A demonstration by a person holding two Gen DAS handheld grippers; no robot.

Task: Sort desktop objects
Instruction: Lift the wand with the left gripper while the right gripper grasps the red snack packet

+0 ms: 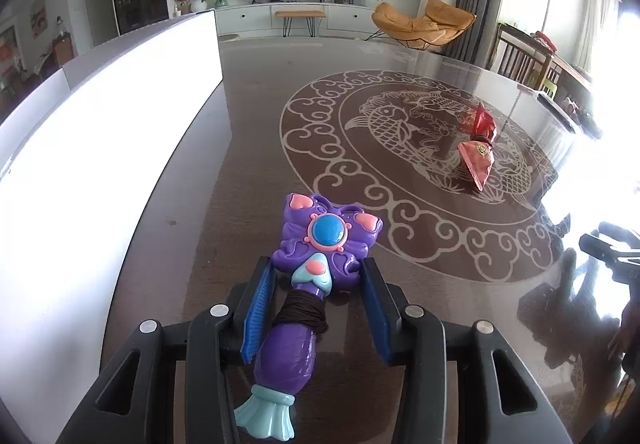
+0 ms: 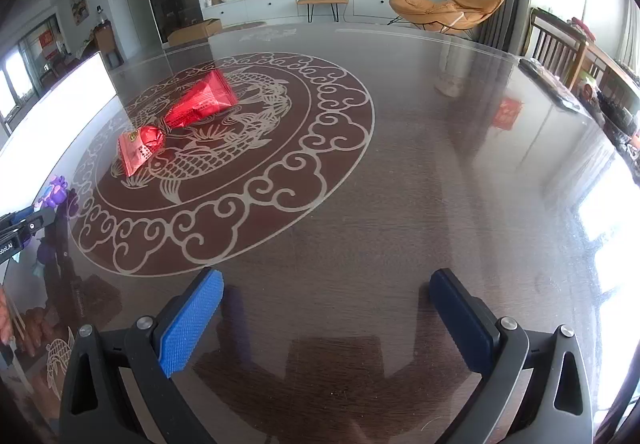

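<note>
A purple butterfly toy wand [image 1: 316, 256] with a blue button, dark cord round its handle and a teal tail lies on the dark glass table. My left gripper [image 1: 318, 272] is open, its blue pads on either side of the wand's handle; the left pad is close to it, the right pad apart. A red foil snack bag [image 2: 176, 120], tied in the middle, lies on the fish pattern; it also shows in the left wrist view [image 1: 480, 148]. My right gripper [image 2: 326, 284] is open and empty over bare table. The wand's head [image 2: 56, 194] shows at the far left.
A white box [image 1: 100, 148] stands along the table's left side, also in the right wrist view [image 2: 64, 100]. The right gripper shows at the left wrist view's right edge [image 1: 612, 244]. Wooden chairs [image 2: 560, 44] stand past the table's right edge.
</note>
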